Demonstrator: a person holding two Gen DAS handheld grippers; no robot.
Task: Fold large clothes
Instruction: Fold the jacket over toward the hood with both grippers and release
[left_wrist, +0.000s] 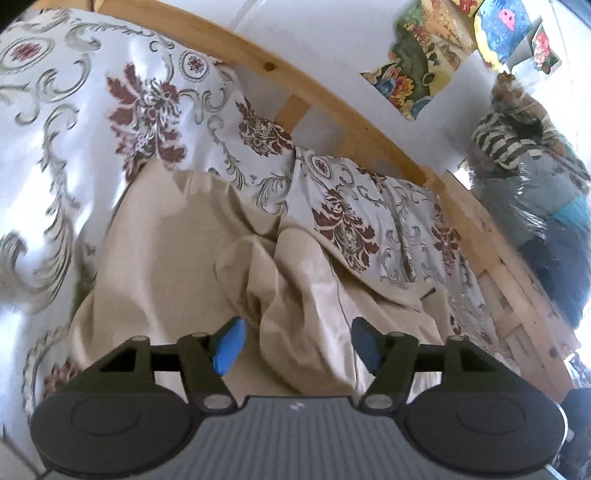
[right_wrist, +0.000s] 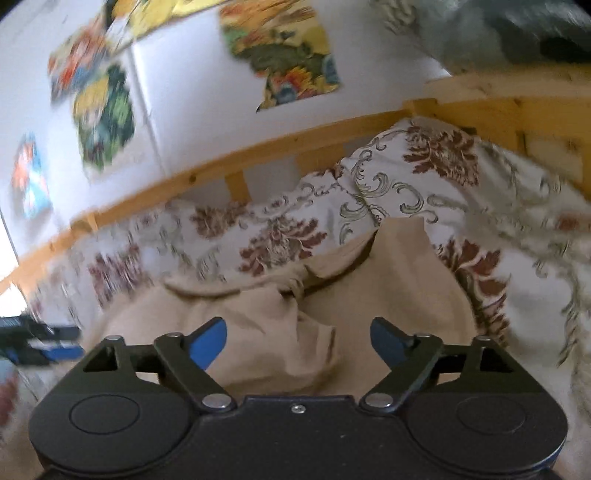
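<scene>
left wrist view: nearest the camera, the left gripper has its blue pads spread apart with nothing clamped, and a raised ridge of the beige garment stands between them on the floral bedspread; closing here could pinch several layers and bunch the fold. right wrist view: the right gripper is likewise wide and empty over the garment's crumpled folds, so a deep bite might snag the bedspread too.

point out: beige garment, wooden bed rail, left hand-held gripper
beige garment (left_wrist: 177, 251), left wrist view, on the flat smooth panel left of the folds.
wooden bed rail (left_wrist: 332, 107), left wrist view, on the top rail along the wall.
left hand-held gripper (left_wrist: 297, 345), left wrist view, midway between the blue fingertips.
</scene>
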